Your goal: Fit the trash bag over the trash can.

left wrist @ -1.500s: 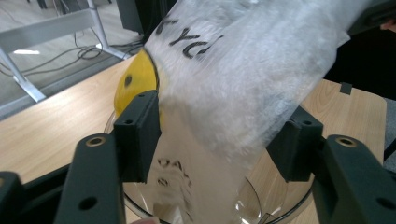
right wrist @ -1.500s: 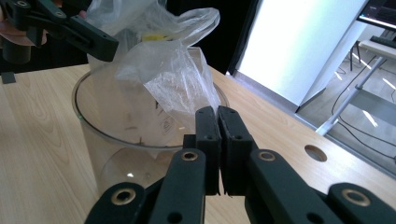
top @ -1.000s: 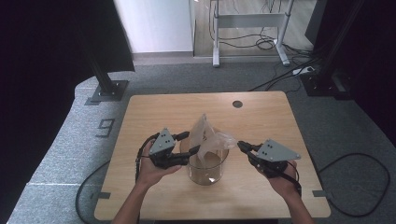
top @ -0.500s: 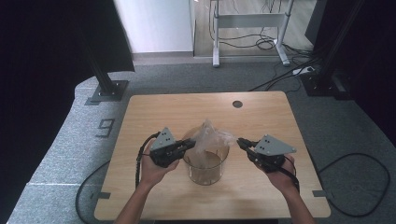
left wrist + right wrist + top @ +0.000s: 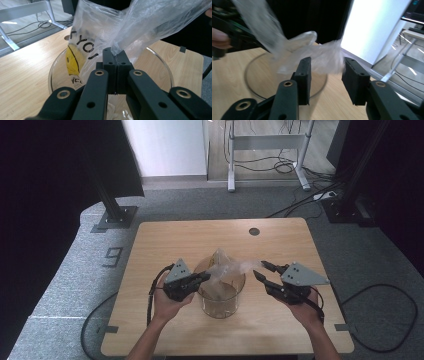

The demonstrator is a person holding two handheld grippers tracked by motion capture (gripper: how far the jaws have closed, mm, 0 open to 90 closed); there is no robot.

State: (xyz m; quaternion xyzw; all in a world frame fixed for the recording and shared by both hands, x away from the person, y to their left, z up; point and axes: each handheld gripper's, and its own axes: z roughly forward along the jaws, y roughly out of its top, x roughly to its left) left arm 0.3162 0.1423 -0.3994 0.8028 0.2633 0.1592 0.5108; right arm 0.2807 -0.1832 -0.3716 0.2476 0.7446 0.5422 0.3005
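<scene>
A crumpled clear plastic bag (image 5: 105, 37) with a yellow patch and black lettering, partly readable as "YO", is draped into a round clear glass jar (image 5: 220, 295) on the light wooden table (image 5: 165, 240). Its edge is pinched by the closed left gripper (image 5: 116, 56). The right gripper (image 5: 327, 75) has just been opening; the film is seen between the parted jaws, unpressed.

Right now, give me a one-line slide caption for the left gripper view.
Left gripper clamps a fold of the clear plastic bag above the glass container on the wooden table.
</scene>
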